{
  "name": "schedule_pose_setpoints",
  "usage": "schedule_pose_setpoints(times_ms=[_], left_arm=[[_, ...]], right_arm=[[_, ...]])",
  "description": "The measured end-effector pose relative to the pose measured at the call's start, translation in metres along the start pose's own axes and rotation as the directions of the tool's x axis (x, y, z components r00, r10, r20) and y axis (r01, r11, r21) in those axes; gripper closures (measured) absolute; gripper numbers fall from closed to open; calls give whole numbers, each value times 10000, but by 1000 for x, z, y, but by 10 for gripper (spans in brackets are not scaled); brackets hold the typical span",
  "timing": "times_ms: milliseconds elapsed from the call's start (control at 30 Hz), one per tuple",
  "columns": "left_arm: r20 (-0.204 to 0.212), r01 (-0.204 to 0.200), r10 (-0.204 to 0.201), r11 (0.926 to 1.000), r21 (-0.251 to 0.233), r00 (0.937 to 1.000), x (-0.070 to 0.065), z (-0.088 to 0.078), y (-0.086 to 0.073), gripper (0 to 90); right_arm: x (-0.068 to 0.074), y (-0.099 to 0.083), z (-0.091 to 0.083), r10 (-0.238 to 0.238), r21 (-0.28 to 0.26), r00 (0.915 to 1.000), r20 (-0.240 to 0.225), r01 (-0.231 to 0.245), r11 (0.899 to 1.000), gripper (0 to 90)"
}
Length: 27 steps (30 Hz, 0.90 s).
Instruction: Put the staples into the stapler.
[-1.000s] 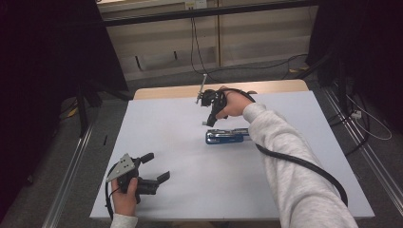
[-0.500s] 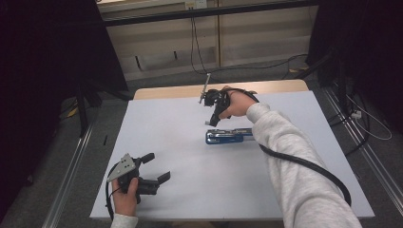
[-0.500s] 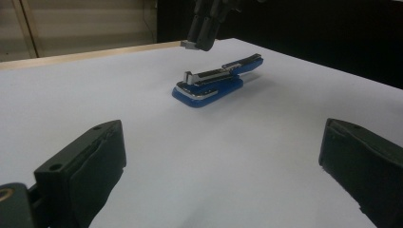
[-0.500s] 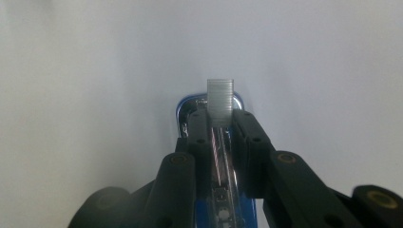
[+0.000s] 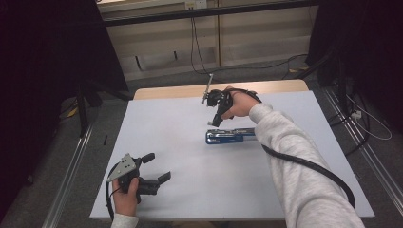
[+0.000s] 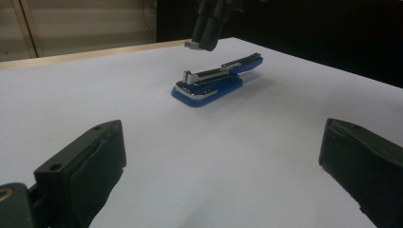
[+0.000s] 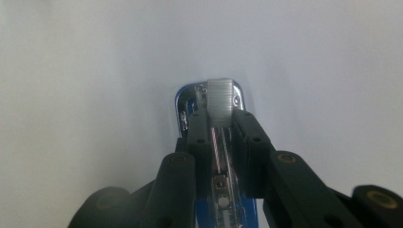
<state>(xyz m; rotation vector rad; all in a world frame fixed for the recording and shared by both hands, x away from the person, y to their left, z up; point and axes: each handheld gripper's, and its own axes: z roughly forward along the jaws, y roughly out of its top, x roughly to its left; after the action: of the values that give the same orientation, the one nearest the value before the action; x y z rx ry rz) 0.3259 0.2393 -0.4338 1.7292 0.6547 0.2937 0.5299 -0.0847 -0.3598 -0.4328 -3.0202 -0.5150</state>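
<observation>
High view shows the blue stapler [image 5: 230, 136] lying opened on the white counter [image 5: 180, 142], just under the right hand-held gripper [image 5: 217, 121], whose jaws are clamped on a strip of staples [image 7: 221, 99] above the stapler's front. The left hand-held gripper [image 5: 154, 167] rests well apart, jaws wide apart. Compared with one second ago, almost nothing has moved.

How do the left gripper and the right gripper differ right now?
The left gripper sits low at the near left of the table, jaws spread wide with nothing between them. The right gripper hangs above the open blue stapler, jaws nearly together on a small strip of staples. The left points level across the table, the right points down. Both have black jaws and are hand-held.
</observation>
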Motion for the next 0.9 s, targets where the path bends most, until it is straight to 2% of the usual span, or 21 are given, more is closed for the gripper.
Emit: schedule_pose_setpoints(times_ms=[167, 267, 300, 500, 600, 733, 800, 900], left_arm=[[-10, -13, 13, 10000, 6, 10000, 0, -1, 0, 18], [-7, -25, 25, 10000, 23, 10000, 0, -1, 0, 18], [-8, -18, 18, 10000, 24, 10000, 0, -1, 0, 18], [-38, -26, 26, 10000, -5, 10000, 0, -1, 0, 18], [-40, -30, 30, 10000, 3, 10000, 0, -1, 0, 18], [-36, -23, 23, 10000, 5, 10000, 0, -1, 0, 18], [-47, -28, 28, 10000, -4, 10000, 0, -1, 0, 18], [-31, -6, 6, 10000, -2, 10000, 0, -1, 0, 18]], right_arm=[[-1, 0, 3, -164, 21, 9999, -1, 164, 9999, 785], [0, 0, 4, -11, 3, 10000, -14, 11, 10000, 785], [-2, 0, 4, -212, 56, 9998, -36, 212, 9998, 785], [-1, -1, 7, -175, -1, 9998, -8, 175, 9998, 785], [0, -2, 8, 135, 4, 9999, -93, -134, 9999, 785], [-3, -5, 11, -126, -102, 9999, -107, 125, 9999, 785], [-1, -6, 13, 115, -81, 9998, -133, -116, 9999, 785], [-2, -6, 15, -33, -117, 9999, -104, 32, 9999, 785]])
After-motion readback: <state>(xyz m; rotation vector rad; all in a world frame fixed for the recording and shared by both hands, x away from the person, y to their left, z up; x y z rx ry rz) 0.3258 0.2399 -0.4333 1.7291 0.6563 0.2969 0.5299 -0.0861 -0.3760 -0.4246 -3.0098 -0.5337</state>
